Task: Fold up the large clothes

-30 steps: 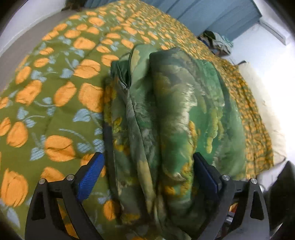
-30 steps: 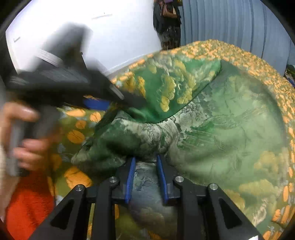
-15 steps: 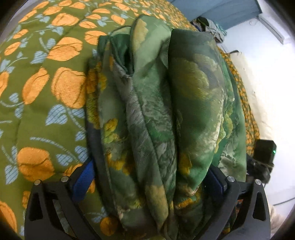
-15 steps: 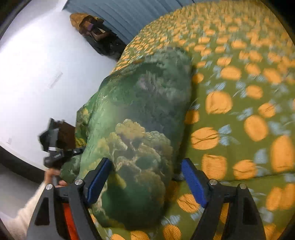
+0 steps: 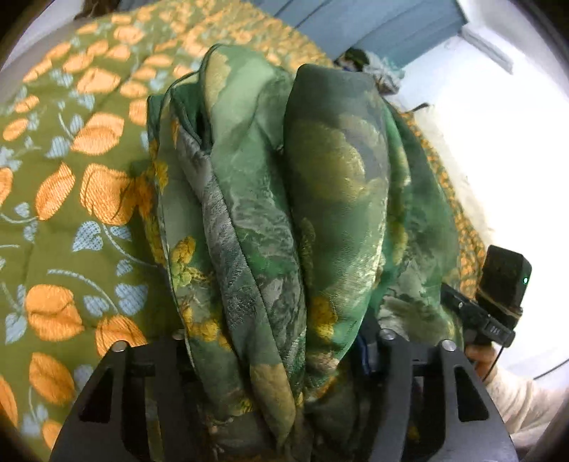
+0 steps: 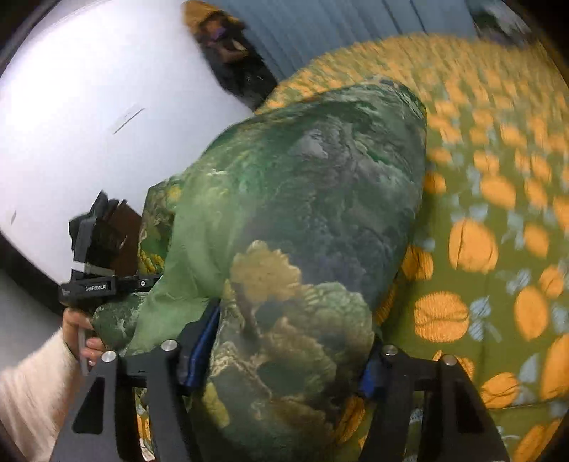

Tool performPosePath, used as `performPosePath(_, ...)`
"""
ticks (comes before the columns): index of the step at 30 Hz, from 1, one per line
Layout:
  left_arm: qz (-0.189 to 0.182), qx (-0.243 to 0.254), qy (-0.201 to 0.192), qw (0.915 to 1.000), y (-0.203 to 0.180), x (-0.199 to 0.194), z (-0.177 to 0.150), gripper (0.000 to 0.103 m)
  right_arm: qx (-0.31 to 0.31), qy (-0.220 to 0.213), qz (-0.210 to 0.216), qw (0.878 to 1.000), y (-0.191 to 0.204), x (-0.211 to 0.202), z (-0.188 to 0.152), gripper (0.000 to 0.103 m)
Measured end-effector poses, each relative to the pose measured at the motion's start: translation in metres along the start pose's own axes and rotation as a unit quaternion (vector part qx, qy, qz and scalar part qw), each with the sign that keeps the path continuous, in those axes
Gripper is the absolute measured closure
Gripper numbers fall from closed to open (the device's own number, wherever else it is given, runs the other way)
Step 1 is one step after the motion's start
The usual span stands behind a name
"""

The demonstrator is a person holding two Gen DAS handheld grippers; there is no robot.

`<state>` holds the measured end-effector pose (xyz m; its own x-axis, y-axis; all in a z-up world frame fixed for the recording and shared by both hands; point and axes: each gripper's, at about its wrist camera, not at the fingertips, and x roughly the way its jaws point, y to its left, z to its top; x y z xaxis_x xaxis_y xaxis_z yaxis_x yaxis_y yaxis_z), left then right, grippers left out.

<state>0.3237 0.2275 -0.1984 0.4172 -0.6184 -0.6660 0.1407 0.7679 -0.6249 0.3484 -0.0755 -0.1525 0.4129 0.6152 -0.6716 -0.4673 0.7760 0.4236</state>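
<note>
Bed w/ olive quilt (image 5: 64, 220), orange tulip print, fills most of both views; pale wall beyond, blue curtain (image 6: 320, 32) at the far end. On the quilt near the bed's edge lies the green printed garment (image 5: 284, 199), already folded into a thick, long bundle w/ several layers stacked.

Left gripper (image 5: 274, 359) straddles one end of the bundle; jaws closing, fabric bunched between them & covering the pads, so cloth looks pressed on both sides. Right gripper (image 6: 284, 352) straddles the bundle from the other side, jaws also closing, blue pads against the cloth on each flank. The other gripper & the hand (image 6: 80, 328) holding it, cream sleeve, show at left in the right wrist view.

Risks, as I judge: bundle is thick & slippery-looking, so the jaws may catch only outer layers & inner folds slide out when lifted. Loose edges gape at the top of the left wrist view; a pull there could open the stack. Uneven lift btw the two hands would twist the bundle. A pad could also snag the quilt underneath & drag it along.

Around: dark bag-like clutter (image 6: 231, 53) by the curtain, more clutter (image 5: 370, 67) at the far bed corner, both well apart. Nothing blocks the bundle itself; bed edge is near on the wall side.
</note>
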Motion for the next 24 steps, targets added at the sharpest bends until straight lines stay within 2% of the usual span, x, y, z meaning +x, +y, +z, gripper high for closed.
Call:
performPosePath(4, -0.011, 0.024, -0.035, 0.9991, -0.025, -0.028, 0.002, 0.045, -0.024, -0.044, 0.015, 0.999, 0.012, -0.038, 0.016, 0.041)
performPosePath(8, -0.013, 0.044, -0.064, 0.9969, -0.048, -0.034, 0.042, 0.045, -0.032, -0.069, 0.032, 0.997, 0.005, -0.04, 0.062, 0.041)
performPosePath(11, 0.0, 0.052, -0.072, 0.996, -0.065, -0.009, 0.083, 0.045, -0.029, -0.079, 0.037, 0.996, -0.02, -0.028, 0.099, 0.041)
performPosePath(13, 0.007, 0.054, -0.074, 0.9958, -0.071, 0.012, 0.105, 0.045, -0.015, -0.081, 0.043, 0.996, -0.05, -0.015, 0.129, 0.041)
performPosePath(15, 0.015, 0.053, -0.071, 0.996, -0.07, 0.034, 0.13, 0.045, -0.004, -0.08, 0.044, 0.996, -0.067, -0.004, 0.142, 0.041)
performPosePath(20, 0.032, 0.041, -0.045, 0.9976, -0.054, 0.094, 0.156, 0.043, 0.032, -0.052, 0.049, 0.997, -0.121, 0.043, 0.165, 0.041)
performPosePath(23, 0.061, 0.01, -0.008, 0.998, -0.019, 0.137, 0.154, 0.027, 0.072, -0.004, 0.041, 0.997, -0.159, 0.085, 0.162, 0.039)
performPosePath(24, 0.069, -0.005, -0.008, 0.9975, -0.007, 0.146, 0.148, 0.01, 0.089, 0.017, 0.035, 0.995, -0.17, 0.099, 0.157, 0.032)
